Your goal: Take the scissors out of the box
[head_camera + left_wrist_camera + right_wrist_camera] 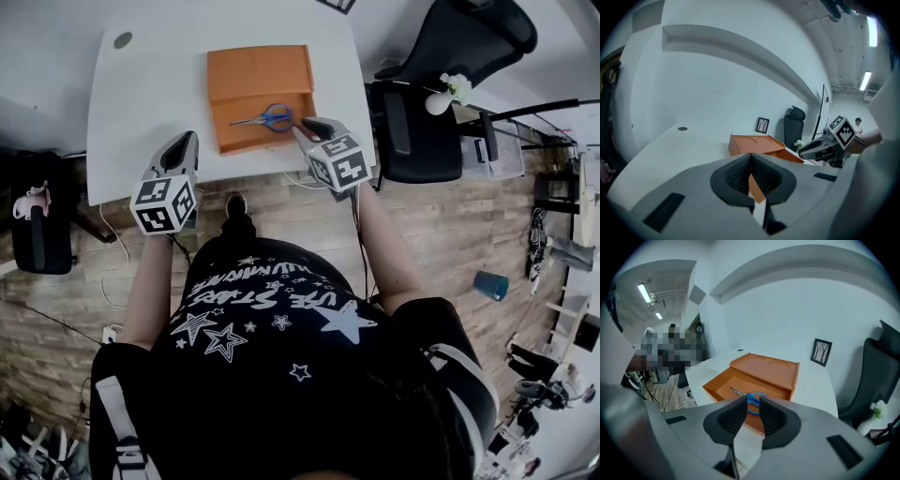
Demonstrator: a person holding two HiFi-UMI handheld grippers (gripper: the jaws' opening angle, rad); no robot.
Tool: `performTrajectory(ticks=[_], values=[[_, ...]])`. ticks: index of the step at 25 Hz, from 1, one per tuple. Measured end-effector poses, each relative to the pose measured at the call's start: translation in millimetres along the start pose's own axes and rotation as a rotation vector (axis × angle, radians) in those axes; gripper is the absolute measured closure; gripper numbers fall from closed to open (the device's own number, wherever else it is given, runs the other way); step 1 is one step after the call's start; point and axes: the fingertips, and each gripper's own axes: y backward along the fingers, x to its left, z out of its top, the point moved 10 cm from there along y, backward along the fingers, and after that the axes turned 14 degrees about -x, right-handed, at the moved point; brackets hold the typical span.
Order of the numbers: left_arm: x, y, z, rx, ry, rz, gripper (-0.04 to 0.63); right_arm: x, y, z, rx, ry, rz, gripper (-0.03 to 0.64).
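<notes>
Clearly the task has barely begun: the scissors (269, 117) lie flat in the open tray of the orange box (261, 73) on the white desk (141, 84), and neither gripper touches them. The lid is already folded back behind the tray, so the reach, the grasp and the lift out are all left to do. The right gripper (311, 125) hangs just beside the box's front corner, its ridged dark pads all but closed on nothing. The left gripper (186, 145) is apart from the box, at the desk's near edge, pads pressed together and empty. The box looks smooth and stiff, with two shallow round dents in the lid. The scissors have thin metal blades and blue plastic loops.
</notes>
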Motion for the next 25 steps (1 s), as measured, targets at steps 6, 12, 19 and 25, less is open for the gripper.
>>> performTrajectory(ticks=[6, 12, 19, 25], values=[[31, -21, 10, 0.002, 0.012, -0.002, 0.577, 2, -41, 16, 0.082, 0.102, 0.079, 0.473], [57, -39, 12, 0.004, 0.03, 0.006, 0.577, -2, -73, 29, 0.191, 0.352, 0.164, 0.448], [75, -63, 12, 0.013, 0.039, 0.01, 0.577, -9, -105, 23, 0.35, 0.52, 0.288, 0.431], [88, -73, 9, 0.027, 0.047, -0.003, 0.577, -4, -126, 19, 0.471, 0.682, 0.326, 0.431]])
